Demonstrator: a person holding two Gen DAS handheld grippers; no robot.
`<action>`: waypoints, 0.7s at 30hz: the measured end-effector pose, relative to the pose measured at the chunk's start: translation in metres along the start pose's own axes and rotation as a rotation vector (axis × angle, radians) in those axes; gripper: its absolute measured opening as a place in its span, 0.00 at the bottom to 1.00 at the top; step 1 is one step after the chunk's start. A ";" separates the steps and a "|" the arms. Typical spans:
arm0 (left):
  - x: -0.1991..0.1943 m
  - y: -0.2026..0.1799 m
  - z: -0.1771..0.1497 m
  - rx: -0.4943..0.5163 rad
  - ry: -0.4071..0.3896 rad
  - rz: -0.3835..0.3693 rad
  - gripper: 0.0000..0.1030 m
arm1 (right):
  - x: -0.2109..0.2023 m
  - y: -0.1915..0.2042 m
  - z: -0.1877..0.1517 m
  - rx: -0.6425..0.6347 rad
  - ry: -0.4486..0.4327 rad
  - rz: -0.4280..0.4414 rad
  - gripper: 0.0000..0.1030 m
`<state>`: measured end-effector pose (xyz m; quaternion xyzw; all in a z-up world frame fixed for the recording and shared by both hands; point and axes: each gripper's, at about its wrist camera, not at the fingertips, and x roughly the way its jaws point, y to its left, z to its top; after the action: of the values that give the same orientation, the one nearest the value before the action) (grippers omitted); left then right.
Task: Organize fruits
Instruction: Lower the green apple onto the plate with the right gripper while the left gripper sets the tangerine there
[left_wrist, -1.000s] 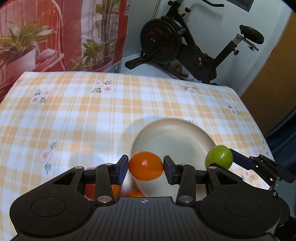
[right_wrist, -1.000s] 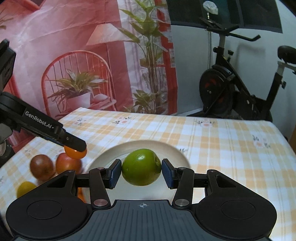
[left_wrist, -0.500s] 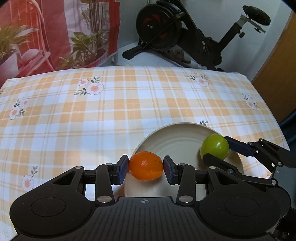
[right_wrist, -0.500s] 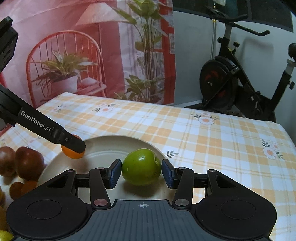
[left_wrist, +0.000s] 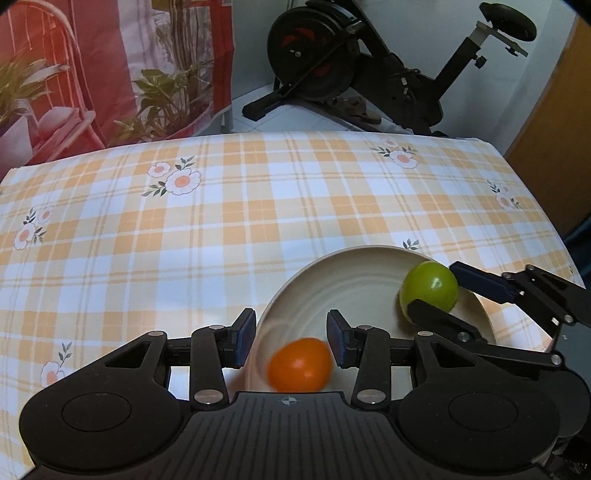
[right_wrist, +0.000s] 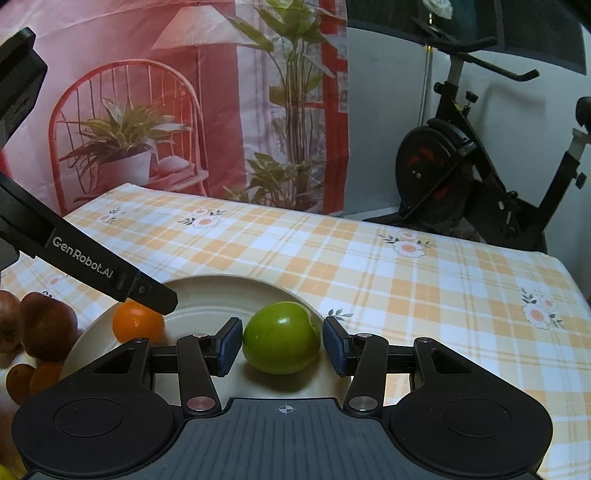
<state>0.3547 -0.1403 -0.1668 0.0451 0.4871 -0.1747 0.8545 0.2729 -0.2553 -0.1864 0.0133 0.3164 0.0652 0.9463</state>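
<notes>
My left gripper (left_wrist: 291, 338) hangs with fingers apart, the orange fruit (left_wrist: 300, 364) loose on the plate (left_wrist: 343, 288) at six o'clock. My right gripper (right_wrist: 282, 341) brackets the green fruit (right_wrist: 281, 336) at two o'clock, fingers barely clear.

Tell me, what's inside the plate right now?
Two fruits: an orange fruit and a green fruit sit in the plate. The near part of the plate is hidden behind the grippers' black bodies, so anything there can't be seen.
</notes>
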 end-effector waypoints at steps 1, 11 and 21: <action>-0.002 0.000 0.000 -0.002 -0.004 0.000 0.43 | -0.002 0.000 0.000 0.000 -0.002 -0.004 0.44; -0.047 -0.004 -0.016 0.017 -0.084 0.011 0.44 | -0.045 0.005 -0.002 0.079 -0.045 -0.008 0.44; -0.107 0.016 -0.057 0.002 -0.161 0.048 0.44 | -0.087 0.034 -0.024 0.159 -0.044 0.024 0.44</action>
<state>0.2638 -0.0840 -0.1073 0.0432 0.4157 -0.1578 0.8947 0.1862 -0.2331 -0.1511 0.0936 0.2996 0.0507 0.9481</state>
